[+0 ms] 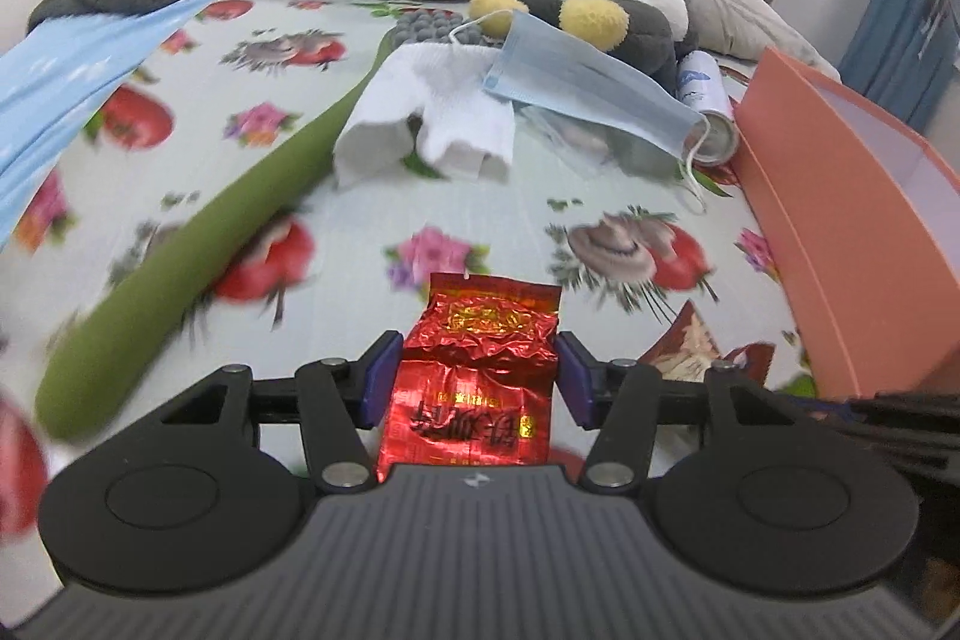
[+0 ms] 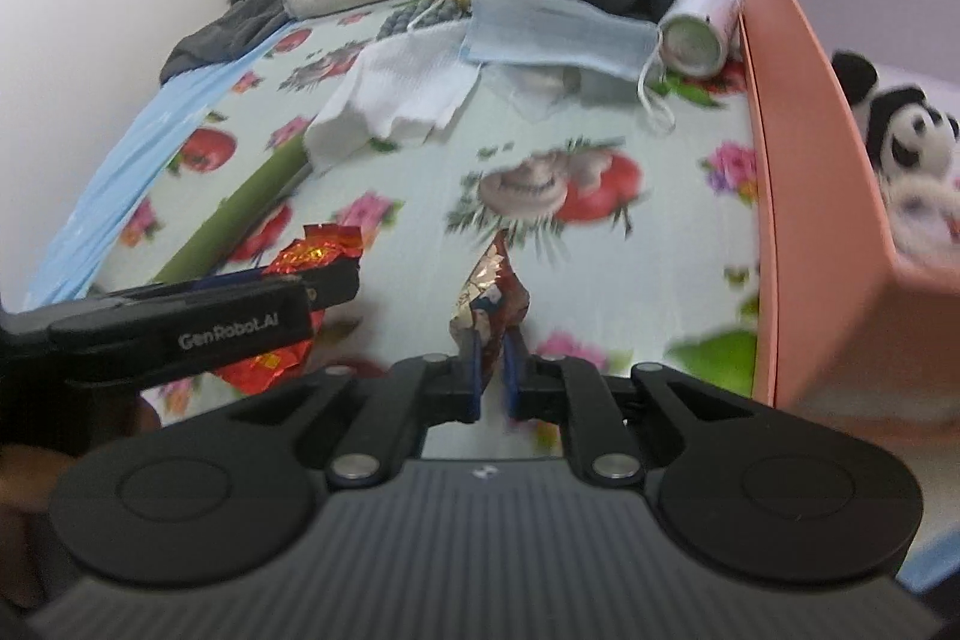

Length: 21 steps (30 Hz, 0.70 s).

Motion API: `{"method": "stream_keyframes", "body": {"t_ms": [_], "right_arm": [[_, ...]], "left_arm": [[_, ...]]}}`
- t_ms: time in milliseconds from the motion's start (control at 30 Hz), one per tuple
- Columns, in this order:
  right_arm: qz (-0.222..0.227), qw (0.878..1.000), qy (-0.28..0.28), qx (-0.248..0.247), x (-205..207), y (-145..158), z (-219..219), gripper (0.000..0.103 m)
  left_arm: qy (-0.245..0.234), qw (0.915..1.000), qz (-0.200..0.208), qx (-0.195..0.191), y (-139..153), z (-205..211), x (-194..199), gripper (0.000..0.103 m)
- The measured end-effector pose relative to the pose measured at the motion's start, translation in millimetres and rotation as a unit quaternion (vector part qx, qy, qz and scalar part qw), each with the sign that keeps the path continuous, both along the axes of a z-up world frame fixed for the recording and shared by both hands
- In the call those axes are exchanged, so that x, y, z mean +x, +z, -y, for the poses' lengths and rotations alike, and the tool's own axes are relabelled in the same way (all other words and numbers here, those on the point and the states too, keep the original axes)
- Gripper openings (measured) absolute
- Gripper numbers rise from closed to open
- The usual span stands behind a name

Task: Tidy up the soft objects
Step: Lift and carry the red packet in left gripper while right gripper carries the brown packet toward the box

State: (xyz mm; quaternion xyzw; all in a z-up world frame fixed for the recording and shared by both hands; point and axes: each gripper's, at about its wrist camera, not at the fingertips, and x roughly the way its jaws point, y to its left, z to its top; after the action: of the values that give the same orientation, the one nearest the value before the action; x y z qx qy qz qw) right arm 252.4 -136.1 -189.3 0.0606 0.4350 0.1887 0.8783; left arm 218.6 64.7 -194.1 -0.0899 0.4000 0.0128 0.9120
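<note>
Left wrist view: left gripper point(image 1: 477, 370) fingers pinch crinkled red foil packet point(image 1: 474, 370).
Right wrist view: right gripper point(image 2: 492, 370) fingers pinch crumpled silver-red foil wrapper point(image 2: 489, 289) near orange cardboard box point(image 2: 804, 196).

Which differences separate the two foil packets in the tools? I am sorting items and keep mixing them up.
The red foil packet in the left tool is bright red with gold print; the silvery packet in the right tool is silver with dark red patches.
The red foil packet faces its camera flat and fills wide jaws; the silvery packet is pinched edge-on in nearly shut jaws.
Both are crinkled foil, each gripped.
</note>
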Motion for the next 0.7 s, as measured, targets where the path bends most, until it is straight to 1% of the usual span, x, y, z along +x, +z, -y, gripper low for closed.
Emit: {"method": "stream_keyframes", "body": {"t_ms": [133,233,267,300,333,367,400,467,567,700], "right_arm": [[-0.002,1.000,0.009,-0.001,-21,0,0,0.013],[-0.014,1.000,0.012,0.000,-25,0,2,0.014],[-0.015,1.000,0.012,-0.005,-26,1,2,0.016],[-0.013,1.000,0.011,-0.011,-27,2,3,0.028],[-0.011,1.000,0.012,-0.015,-28,3,5,0.036],[-0.006,1.000,0.010,-0.018,-29,4,7,0.049],[0.002,1.000,0.009,-0.021,-31,6,9,0.050],[0.017,0.999,0.014,-0.037,-34,8,10,0.049],[0.036,0.998,0.028,-0.045,-33,12,9,0.049],[0.042,0.997,0.054,-0.042,-29,16,1,0.049]], "left_arm": [[0.015,0.9998,-0.001,-0.015,3,2,-28,0.061],[0.023,0.9993,-0.004,-0.029,2,1,-37,0.061],[0.024,0.9992,-0.005,-0.033,2,1,-37,0.061],[0.025,0.9991,-0.005,-0.035,2,0,-39,0.061],[0.025,0.9990,-0.005,-0.036,2,1,-40,0.061],[0.024,0.9991,-0.004,-0.036,3,1,-41,0.061],[0.023,0.9991,-0.001,-0.034,3,2,-42,0.061],[0.026,0.9991,0.000,-0.034,3,2,-42,0.061],[0.031,0.9988,0.000,-0.037,2,0,-43,0.061],[0.039,0.9985,0.001,-0.037,2,-4,-43,0.061]]}}
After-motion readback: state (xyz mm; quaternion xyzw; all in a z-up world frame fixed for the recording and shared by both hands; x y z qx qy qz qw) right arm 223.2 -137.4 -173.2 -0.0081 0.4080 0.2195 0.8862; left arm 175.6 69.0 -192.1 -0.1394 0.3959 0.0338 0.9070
